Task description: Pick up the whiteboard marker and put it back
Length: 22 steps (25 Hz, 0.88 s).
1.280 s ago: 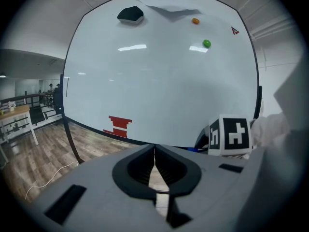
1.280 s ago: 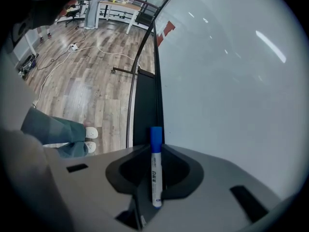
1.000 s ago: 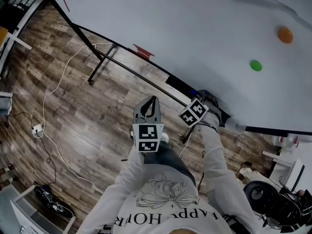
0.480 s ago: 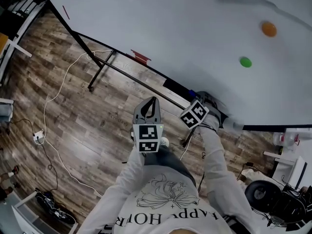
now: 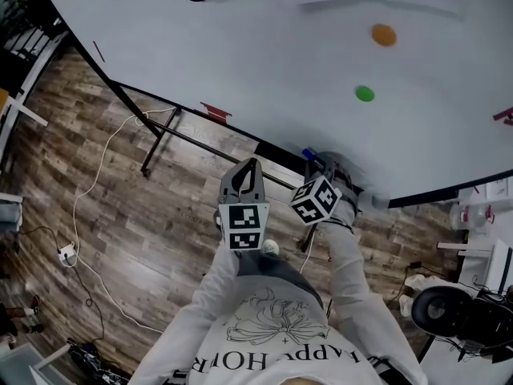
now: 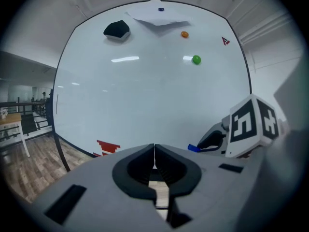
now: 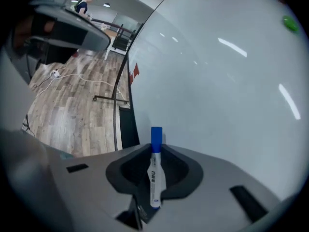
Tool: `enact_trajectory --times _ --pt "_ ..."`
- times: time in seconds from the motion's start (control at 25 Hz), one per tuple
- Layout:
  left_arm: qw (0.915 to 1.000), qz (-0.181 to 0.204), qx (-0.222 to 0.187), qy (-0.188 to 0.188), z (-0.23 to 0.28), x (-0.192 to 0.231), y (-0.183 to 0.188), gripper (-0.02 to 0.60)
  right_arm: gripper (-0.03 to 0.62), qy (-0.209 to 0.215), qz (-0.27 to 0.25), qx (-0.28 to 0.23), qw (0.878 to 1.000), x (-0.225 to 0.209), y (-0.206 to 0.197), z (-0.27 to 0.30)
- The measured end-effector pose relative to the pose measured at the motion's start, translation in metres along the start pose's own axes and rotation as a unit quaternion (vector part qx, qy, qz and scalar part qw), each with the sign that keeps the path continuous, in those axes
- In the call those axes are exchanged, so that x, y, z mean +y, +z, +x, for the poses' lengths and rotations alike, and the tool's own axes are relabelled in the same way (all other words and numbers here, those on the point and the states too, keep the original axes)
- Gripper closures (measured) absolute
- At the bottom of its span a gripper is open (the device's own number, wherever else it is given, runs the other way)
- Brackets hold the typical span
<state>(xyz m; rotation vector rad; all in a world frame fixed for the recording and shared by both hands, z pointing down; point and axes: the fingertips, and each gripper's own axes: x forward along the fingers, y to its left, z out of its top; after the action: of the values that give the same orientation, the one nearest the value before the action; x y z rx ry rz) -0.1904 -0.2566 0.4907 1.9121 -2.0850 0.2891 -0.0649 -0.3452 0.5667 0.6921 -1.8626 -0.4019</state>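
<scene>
A whiteboard marker (image 7: pixel 155 170), white with a blue cap, is clamped upright between the jaws of my right gripper (image 7: pixel 155 151). Its cap pokes out past the fingertips, close to the whiteboard (image 7: pixel 231 81). In the head view the right gripper (image 5: pixel 314 159) sits at the board's lower edge, with the blue cap (image 5: pixel 309 152) just showing. My left gripper (image 5: pixel 255 165) hovers beside it over the floor, jaws shut and empty. In the left gripper view its closed tips (image 6: pixel 154 153) face the whiteboard (image 6: pixel 145 91), with the right gripper (image 6: pixel 212 140) at the right.
On the board are a black eraser (image 6: pixel 116 29), an orange magnet (image 5: pixel 384 34), a green magnet (image 5: pixel 365 94) and a pinned paper (image 6: pixel 159 16). The black stand legs (image 5: pixel 156 131), a white cable (image 5: pixel 88 159) and a power strip (image 5: pixel 66 253) lie on the wood floor. A chair (image 5: pixel 449 311) stands at the right.
Both grippers have risen along the board's lower edge, and the right one has rolled with the marker. The head view has tilted up, bringing the eraser into sight.
</scene>
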Motion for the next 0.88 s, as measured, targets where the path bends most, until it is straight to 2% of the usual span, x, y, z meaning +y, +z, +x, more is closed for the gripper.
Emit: enact_trajectory --times 0.16,0.36,0.76,0.88 --pt "0.9995 0.016 -0.020 -0.016 0.000 -0.019 0.025 0.575 0.531 -0.034 0.084 -0.052 0.995 -0.026 0.005 -0.036" --pt "0.9977 0.032 -0.045 -0.039 0.003 -0.042 0.052 0.575 0.531 -0.088 0.176 -0.111 0.974 -0.060 0.007 -0.076" --pt "0.9910 0.054 -0.084 -0.089 0.006 -0.093 0.093 0.575 0.531 -0.167 0.320 -0.192 0.913 -0.109 -0.019 -0.136" --pt "0.9886 0.056 -0.092 -0.105 0.007 -0.111 0.102 0.575 0.531 -0.186 0.361 -0.214 0.888 -0.120 -0.033 -0.151"
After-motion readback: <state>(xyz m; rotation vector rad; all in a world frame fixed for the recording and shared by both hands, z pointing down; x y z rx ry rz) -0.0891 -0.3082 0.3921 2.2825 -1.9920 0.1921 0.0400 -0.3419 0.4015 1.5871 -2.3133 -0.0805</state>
